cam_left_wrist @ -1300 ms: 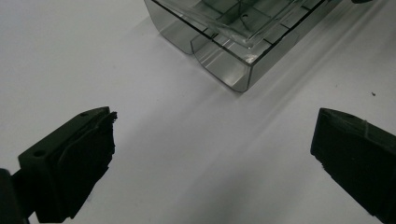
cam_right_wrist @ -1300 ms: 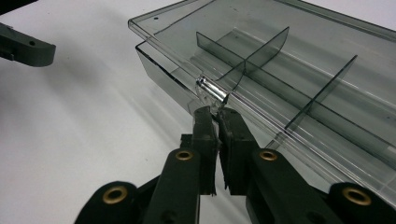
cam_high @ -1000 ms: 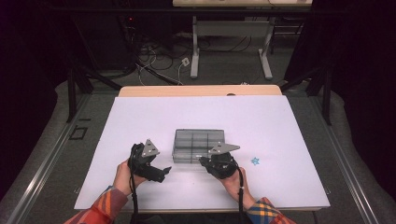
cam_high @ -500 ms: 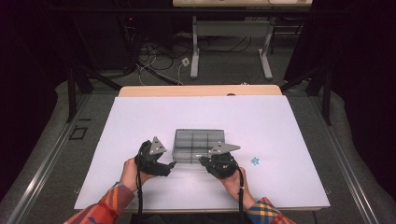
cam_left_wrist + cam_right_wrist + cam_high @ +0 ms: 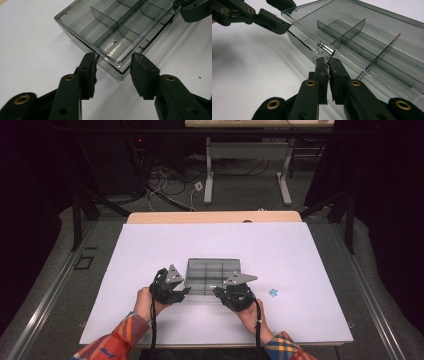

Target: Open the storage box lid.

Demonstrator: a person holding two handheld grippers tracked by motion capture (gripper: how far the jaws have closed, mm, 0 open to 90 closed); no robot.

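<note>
A clear grey compartment box [image 5: 212, 272] lies on the white table [image 5: 150, 250], with dividers visible through its lid [image 5: 117, 22]. My left gripper [image 5: 113, 61] is open, one jaw on each side of the box's near left corner. In the high view the left gripper [image 5: 185, 291] sits at the box's front left. My right gripper [image 5: 328, 62] is shut on the small clear latch [image 5: 325, 48] at the lid's front edge. From above, the right gripper [image 5: 218, 292] is at the box's front right. The lid's front edge [image 5: 352, 62] stands slightly above the base.
A small blue star-shaped piece [image 5: 273, 293] lies on the table right of my right hand. A wooden strip [image 5: 215, 216] runs along the table's far edge. Beyond it are desk legs [image 5: 207, 180] and cables on the floor.
My left gripper has moved right and forward to the box's front left corner. My right gripper has stayed at the box's front edge.
</note>
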